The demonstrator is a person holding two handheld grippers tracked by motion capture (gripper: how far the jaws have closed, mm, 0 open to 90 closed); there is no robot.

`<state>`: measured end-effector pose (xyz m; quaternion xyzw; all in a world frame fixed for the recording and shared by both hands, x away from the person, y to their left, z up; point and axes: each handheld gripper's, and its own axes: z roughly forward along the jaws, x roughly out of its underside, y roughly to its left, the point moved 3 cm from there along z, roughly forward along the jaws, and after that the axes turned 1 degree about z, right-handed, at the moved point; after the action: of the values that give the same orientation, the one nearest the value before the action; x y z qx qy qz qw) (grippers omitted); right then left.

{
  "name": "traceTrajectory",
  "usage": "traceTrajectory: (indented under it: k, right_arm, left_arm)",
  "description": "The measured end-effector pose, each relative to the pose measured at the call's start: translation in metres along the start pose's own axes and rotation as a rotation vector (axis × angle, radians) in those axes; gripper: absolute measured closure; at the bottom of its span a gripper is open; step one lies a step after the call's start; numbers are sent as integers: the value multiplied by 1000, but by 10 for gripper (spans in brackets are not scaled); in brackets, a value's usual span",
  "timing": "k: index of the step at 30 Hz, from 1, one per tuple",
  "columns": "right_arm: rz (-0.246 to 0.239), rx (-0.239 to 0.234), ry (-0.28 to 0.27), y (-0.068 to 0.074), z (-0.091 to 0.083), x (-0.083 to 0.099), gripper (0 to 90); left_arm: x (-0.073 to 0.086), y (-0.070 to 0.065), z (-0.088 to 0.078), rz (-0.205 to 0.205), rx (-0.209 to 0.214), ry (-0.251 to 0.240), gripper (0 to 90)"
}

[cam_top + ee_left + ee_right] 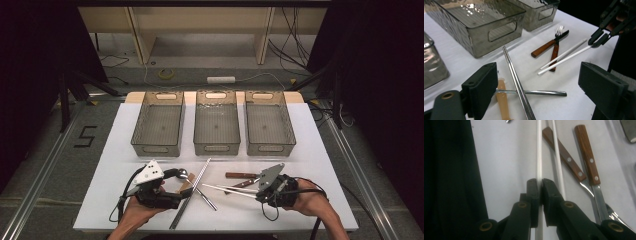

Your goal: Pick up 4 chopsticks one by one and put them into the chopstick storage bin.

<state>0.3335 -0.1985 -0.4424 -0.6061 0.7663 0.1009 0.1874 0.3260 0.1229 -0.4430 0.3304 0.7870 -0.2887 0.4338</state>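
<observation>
A white chopstick point(539, 152) is sitting pinched between the pads of the right hand-held gripper point(540, 185), its length running straight away from the jaws over the white surface point(506, 157). The left gripper view is showing this chopstick point(564, 60) slanting, its far end in the right hand-held gripper point(599, 38) and its near end down by the surface. A second white chopstick point(557, 162) is lying just beside it, free of the jaws. Next over, the right gripper view is giving a close look at the riveted wooden handles of a fork point(566, 157) and a knife point(587, 155).

The left hand-held gripper point(536, 85) is standing spread wide, with nothing between its pads. Below it a pair of steel chopsticks point(517, 82) is crossing a metal spoon handle point(541, 93), beside a pale wooden piece point(502, 97).

The high view is taking in three clear bins point(216, 125) lined up along the far edge.
</observation>
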Motion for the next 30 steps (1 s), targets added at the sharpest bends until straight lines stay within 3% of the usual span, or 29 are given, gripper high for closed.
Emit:
traceTrajectory:
  k: [4, 7, 15, 22, 30]
  right_arm:
    - [-36, -6, -1, 2, 2, -13, 850]
    - [-35, -3, -8, 2, 2, -20, 850]
    - [-61, -4, -21, 5, 0, -34, 850]
    - [-102, -14, -29, 10, 0, -46, 849]
    - [-131, -26, -30, 15, 2, -54, 849]
  left_arm:
    - [-4, -6, 9, 54, 21, 61, 160]
    - [-7, -14, 20, 102, 43, 120, 167]
    - [-12, -25, 36, 164, 70, 216, 189]
    - [-11, -32, 49, 224, 91, 315, 273]
    - [-7, -35, 53, 271, 84, 358, 433]
